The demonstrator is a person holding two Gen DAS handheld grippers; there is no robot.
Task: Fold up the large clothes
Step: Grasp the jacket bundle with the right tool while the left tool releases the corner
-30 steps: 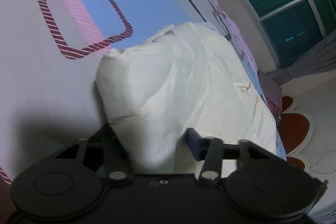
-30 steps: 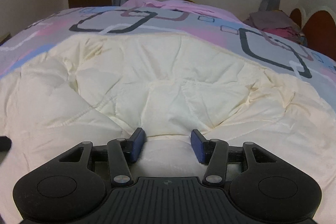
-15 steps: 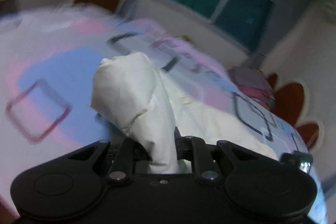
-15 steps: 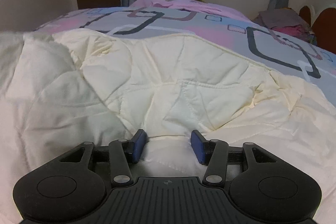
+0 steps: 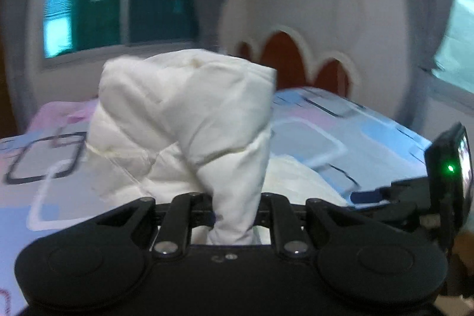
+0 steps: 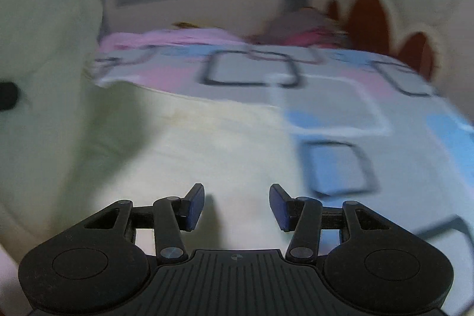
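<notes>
Bed (image 6: 340, 96) fills both views, its patterned sheet serving as the flat surface on which the folding is done. Quilt (image 6: 207, 138), cream and padded, lies spread across the near part of the bed, with one bunched corner raised well above the rest (image 5: 189, 108); lifted high like that, the corner can probably be carried over the flat part to make a fold without dragging. Left gripper (image 5: 234, 215) is clamped on that corner, the cloth pinched between its fingers and rising in a thick column from them. Right gripper (image 6: 237, 206) hangs low over the flat quilt with its jaws apart and nothing between them; whether it touches the cloth cannot be told. It is likely placed there to pin or catch the near edge while the fold comes across.
</notes>
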